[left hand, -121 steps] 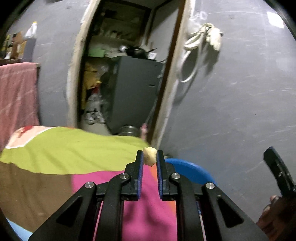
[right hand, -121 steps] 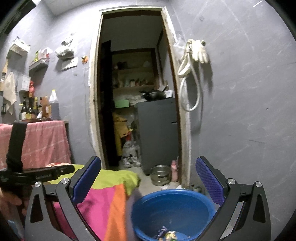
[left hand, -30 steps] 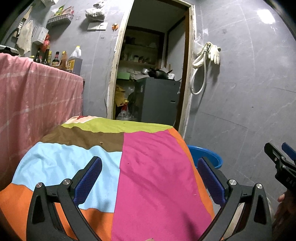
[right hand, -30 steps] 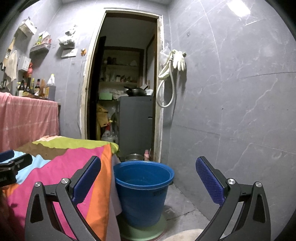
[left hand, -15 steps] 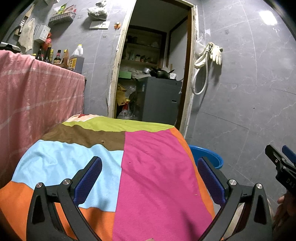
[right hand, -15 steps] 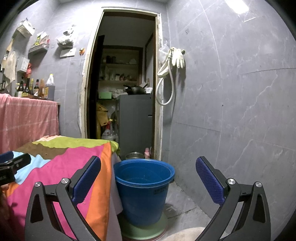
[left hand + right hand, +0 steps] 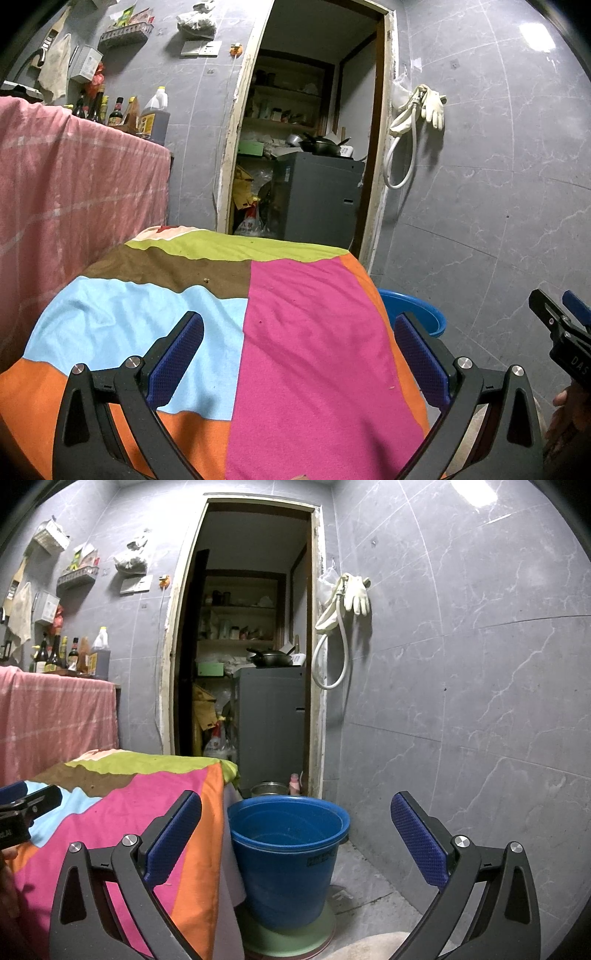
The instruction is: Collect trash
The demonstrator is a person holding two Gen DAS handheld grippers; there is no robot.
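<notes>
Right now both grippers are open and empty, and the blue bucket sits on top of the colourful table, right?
Not quite. Both the left gripper and right gripper are open and empty, but the bucket stands on the floor beside the table, on a green disc. The right wrist view shows it.

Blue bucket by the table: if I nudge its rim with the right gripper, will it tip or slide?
The blue bucket looks like thin plastic, probably light. It tapers toward its base and stands on a green disc, so a rim push may tip it. The right gripper is open.
</notes>
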